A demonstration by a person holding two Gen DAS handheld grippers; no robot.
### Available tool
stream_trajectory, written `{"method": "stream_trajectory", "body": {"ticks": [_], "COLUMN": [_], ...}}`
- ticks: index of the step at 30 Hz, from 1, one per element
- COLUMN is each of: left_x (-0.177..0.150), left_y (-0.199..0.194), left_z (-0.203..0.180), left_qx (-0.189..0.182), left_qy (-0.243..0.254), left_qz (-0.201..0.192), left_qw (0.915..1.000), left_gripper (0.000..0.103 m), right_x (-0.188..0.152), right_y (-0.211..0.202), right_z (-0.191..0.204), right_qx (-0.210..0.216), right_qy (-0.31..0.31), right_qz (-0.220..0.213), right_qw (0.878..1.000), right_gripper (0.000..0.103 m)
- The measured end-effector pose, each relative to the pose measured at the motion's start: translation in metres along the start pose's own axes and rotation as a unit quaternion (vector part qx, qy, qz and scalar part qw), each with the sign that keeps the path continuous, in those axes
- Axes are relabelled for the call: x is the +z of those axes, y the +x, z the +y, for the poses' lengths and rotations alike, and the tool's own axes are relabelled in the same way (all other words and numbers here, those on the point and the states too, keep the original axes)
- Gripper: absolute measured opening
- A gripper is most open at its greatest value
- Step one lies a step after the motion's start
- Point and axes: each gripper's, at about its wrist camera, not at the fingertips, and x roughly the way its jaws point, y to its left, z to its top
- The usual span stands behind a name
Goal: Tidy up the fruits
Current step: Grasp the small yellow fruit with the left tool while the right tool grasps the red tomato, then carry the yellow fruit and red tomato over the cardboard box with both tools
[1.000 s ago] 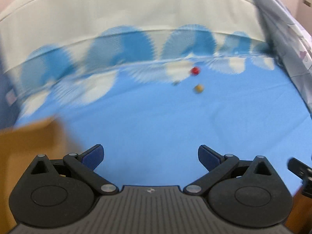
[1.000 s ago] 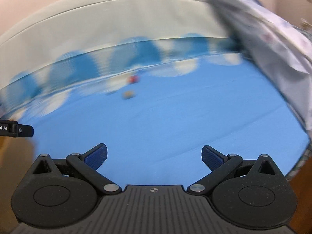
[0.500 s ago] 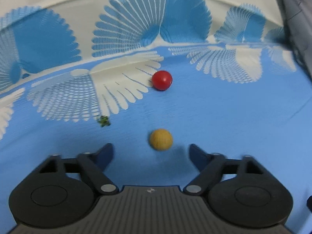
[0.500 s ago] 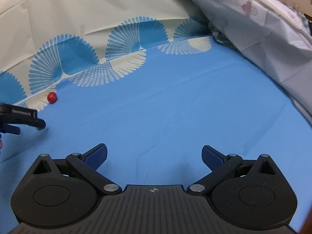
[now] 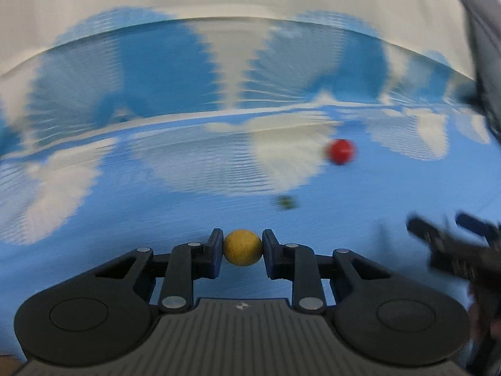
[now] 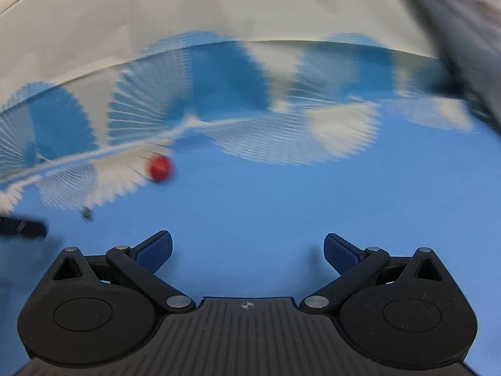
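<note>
A small yellow round fruit (image 5: 242, 247) sits between the blue pads of my left gripper (image 5: 242, 240), whose jaws are closing and touch it on both sides. A red round fruit (image 5: 340, 151) lies further back to the right on the blue sheet, also in the right wrist view as the red fruit (image 6: 160, 168). A tiny green scrap (image 5: 286, 202) lies between them. My right gripper (image 6: 247, 252) hangs open over bare blue sheet with nothing between its fingers; it shows blurred at the right edge of the left view (image 5: 451, 244).
The blue bedsheet (image 6: 297, 206) has a band of blue and white fan shapes, with cream cloth (image 6: 219, 6) behind it. A grey patterned quilt (image 6: 463, 15) rises at the right. A part of the left gripper (image 6: 23, 228) juts in at the left edge.
The left gripper moved forward and down onto the yellow fruit and its jaws came together around it. The right gripper swung left, bringing the red fruit nearer.
</note>
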Motion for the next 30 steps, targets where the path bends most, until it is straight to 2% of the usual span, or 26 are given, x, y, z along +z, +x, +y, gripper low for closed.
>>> {"method": "stream_trajectory", "body": {"ticks": [4,7,8,9,11,14,17,23,30], "left_x": [-0.008,-0.017,-0.019,-0.020,-0.023,-0.024,-0.034,-0.070,-0.118], "left_y": [0.004,0.009,0.010,0.011,0.006,-0.015,-0.050,-0.143,-0.263], "left_z": [0.041,0.060,0.064,0.066,0.070,0.072,0.069,0.069,0.082], "left_qx": [0.036,0.052,0.053,0.053,0.051,0.042,0.031,0.011,-0.005], "left_qy": [-0.028,-0.040,-0.044,-0.047,-0.054,-0.061,-0.055,-0.046,-0.043], "left_qz": [0.020,0.035,0.040,0.043,0.047,0.039,0.029,0.037,0.025], "left_qw": [0.9988,0.9972,0.9968,0.9965,0.9961,0.9965,0.9976,0.9982,0.9988], "left_gripper": [0.029,0.029,0.029,0.029,0.029,0.029,0.029,0.029,0.029], "right_x": [0.025,0.032,0.033,0.033,0.034,0.035,0.029,0.007,-0.025], "right_y": [0.049,0.080,0.087,0.091,0.091,0.073,0.032,-0.078,-0.218], "right_z": [0.047,0.073,0.079,0.083,0.089,0.092,0.091,0.103,0.135], "right_qx": [0.027,0.001,-0.004,-0.009,-0.008,-0.006,0.010,0.053,0.092], "right_qy": [-0.005,-0.036,-0.049,-0.058,-0.086,-0.084,-0.066,-0.032,-0.001], "right_qz": [0.006,0.004,0.002,-0.002,-0.018,0.004,0.026,0.088,0.103], "right_qw": [1.000,0.999,0.999,0.998,0.996,0.996,0.997,0.994,0.990], "right_gripper": [0.102,0.102,0.099,0.092,0.031,0.031,0.031,0.031,0.031]}}
